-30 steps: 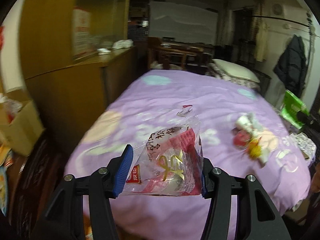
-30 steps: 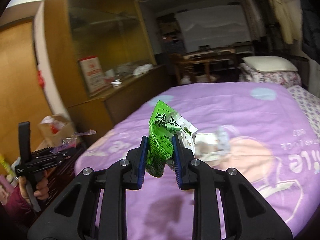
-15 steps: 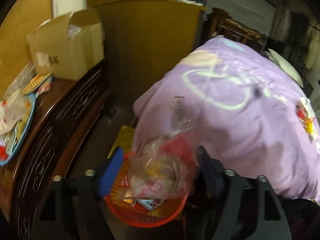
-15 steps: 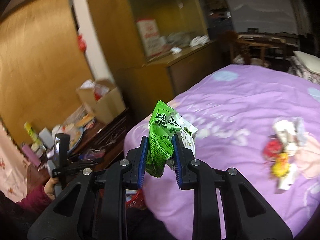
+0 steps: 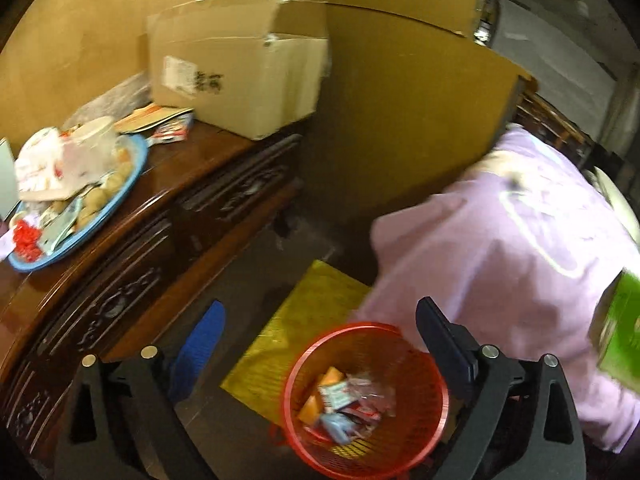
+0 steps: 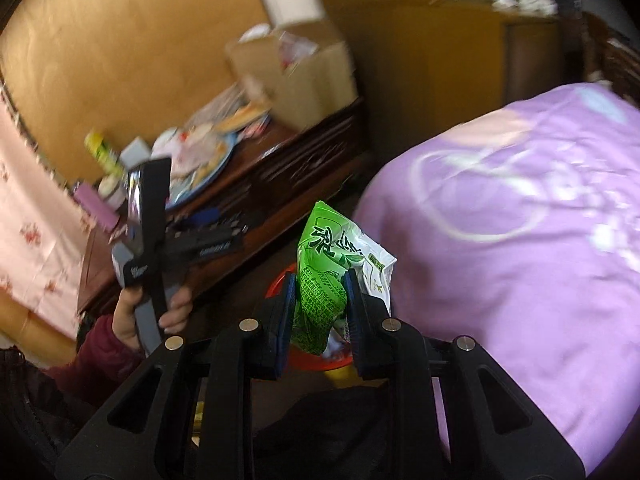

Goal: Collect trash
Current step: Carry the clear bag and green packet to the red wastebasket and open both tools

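Observation:
On the floor stands a red mesh basket [image 5: 424, 432] with several wrappers inside, a clear pink snack bag [image 5: 360, 394] among them. My left gripper [image 5: 320, 306] hangs above it, jaws opening wide, nothing between them. The right gripper [image 6: 320, 278] is shut on a green snack bag [image 6: 320, 292], held upright between the blue pads. That bag shows at the right edge of the left wrist view [image 5: 620, 332]. Behind it peeks the basket's rim [image 6: 276, 286]. In the right wrist view a hand [image 6: 128, 320] holds the left gripper [image 6: 208, 236] to the left.
A dark carved wooden dresser [image 5: 120, 280] runs along the left, bearing a cardboard box [image 5: 240, 68] and a blue plate [image 5: 120, 196] piled with clutter. A yellow mat [image 5: 304, 320] lies under the basket. The bed's purple cover [image 5: 500, 260] hangs down on the right.
The left gripper swung off the bed to above the red basket and opened; the clear pink bag dropped into the basket. The right gripper swung left toward the basket, still gripping the green bag.

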`<state>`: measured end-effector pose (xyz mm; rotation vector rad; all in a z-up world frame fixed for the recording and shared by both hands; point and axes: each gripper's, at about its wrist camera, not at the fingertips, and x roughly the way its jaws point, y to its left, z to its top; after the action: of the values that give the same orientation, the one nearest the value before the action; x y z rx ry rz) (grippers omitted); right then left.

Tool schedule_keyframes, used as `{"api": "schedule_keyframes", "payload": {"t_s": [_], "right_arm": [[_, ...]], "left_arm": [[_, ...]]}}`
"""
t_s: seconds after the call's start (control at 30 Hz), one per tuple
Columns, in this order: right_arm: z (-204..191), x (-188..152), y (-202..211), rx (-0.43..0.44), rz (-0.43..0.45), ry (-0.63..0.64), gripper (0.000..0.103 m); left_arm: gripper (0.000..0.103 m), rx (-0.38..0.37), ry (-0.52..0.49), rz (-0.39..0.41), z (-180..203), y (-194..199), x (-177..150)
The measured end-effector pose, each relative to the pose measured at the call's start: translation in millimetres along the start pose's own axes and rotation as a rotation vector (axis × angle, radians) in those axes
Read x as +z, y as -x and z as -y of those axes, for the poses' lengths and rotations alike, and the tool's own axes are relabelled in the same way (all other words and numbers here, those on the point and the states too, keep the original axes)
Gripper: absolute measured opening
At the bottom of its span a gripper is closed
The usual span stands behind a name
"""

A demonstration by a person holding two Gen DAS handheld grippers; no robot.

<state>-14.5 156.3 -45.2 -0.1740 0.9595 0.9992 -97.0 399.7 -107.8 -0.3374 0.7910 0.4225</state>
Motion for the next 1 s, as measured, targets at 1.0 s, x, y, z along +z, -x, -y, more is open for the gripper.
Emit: {"api": "schedule_keyframes", "payload": {"t_s": [1.0], "right_arm": [[35.0,-20.4,69.9,-0.088,0.186,-0.12,0.064]], "left_arm": [[0.095,-0.132,-0.149,0.115,66.7,42.5,2.6]]}}
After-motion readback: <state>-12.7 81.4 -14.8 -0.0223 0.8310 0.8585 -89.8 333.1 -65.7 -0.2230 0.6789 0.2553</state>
